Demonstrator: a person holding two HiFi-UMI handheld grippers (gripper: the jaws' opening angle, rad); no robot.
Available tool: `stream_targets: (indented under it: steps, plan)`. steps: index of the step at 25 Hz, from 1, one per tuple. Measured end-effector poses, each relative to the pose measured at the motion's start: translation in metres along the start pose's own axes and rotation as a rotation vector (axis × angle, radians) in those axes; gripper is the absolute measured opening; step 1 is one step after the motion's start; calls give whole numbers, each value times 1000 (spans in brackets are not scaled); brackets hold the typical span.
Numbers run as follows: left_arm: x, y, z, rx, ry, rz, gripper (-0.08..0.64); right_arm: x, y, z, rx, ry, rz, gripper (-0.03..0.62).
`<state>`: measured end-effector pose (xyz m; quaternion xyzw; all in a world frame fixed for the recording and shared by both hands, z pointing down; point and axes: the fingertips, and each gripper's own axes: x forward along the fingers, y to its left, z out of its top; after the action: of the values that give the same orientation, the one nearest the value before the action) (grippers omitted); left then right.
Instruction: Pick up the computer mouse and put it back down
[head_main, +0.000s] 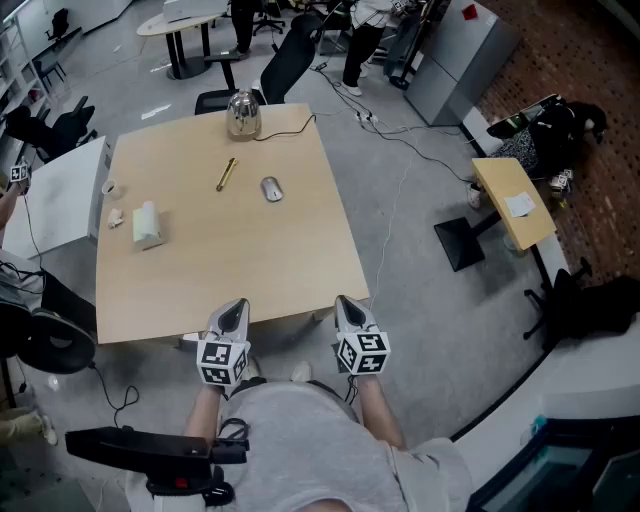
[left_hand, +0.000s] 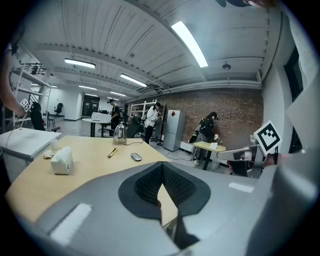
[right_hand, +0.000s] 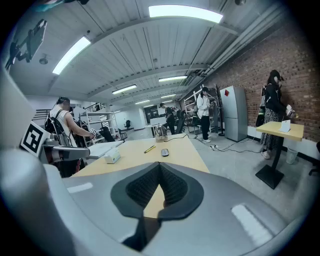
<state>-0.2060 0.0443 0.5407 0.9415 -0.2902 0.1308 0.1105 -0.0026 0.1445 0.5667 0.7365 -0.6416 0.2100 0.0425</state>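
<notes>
The grey computer mouse lies on the light wooden table, right of centre toward the far side. It also shows small and far off in the left gripper view as the mouse and in the right gripper view as the mouse. My left gripper and right gripper hover side by side at the table's near edge, well short of the mouse. Each has its jaws shut tip to tip with nothing between them, as seen on the left gripper and the right gripper.
A yellow pen lies left of the mouse; a metal kettle with a cable stands at the far edge. A tissue box and a small cup sit at the left. A white side table adjoins the left; a small desk stands at the right.
</notes>
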Motion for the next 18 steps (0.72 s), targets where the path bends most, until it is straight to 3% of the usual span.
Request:
stream_targets:
  steps: [9,18]
  plan:
    - [18,-24,6,16,1,-24,18,-13,-29,9,52,-46,-21,6]
    - [48,-81,3,41,8,-82,18,-45,-71,4,71,-66,-28,6]
